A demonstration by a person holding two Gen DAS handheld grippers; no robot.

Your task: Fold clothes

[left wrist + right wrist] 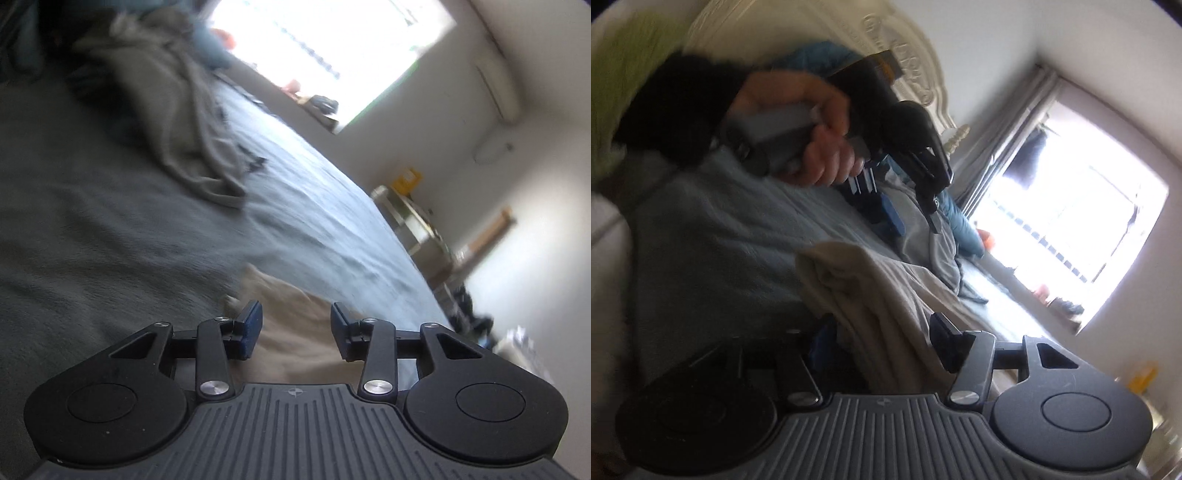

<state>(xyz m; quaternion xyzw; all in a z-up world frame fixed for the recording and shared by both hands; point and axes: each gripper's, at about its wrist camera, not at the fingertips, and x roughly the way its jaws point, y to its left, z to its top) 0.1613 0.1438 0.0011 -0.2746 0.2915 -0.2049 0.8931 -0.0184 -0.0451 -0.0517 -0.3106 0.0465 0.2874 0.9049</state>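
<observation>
left tool [295, 328]: matt black plastic, ribbed grey base, shiny metal rivets, blue rubbery pads | beige garment [871, 295]: soft matt cloth, creased | bed [92, 229]: grey fleecy cover, rough nap | grey garment [177, 122]: limp crumpled cloth | headboard [905, 55]: cream, carved, smooth

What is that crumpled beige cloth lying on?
The crumpled beige cloth lies on a grey-blue fleecy bedspread. Whatever is under its folds is hidden.

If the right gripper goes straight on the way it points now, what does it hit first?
Most likely the beige garment: it already lies between the open right gripper fingers. Beyond that comes the grey bedcover, though blur makes depth uncertain.
</observation>
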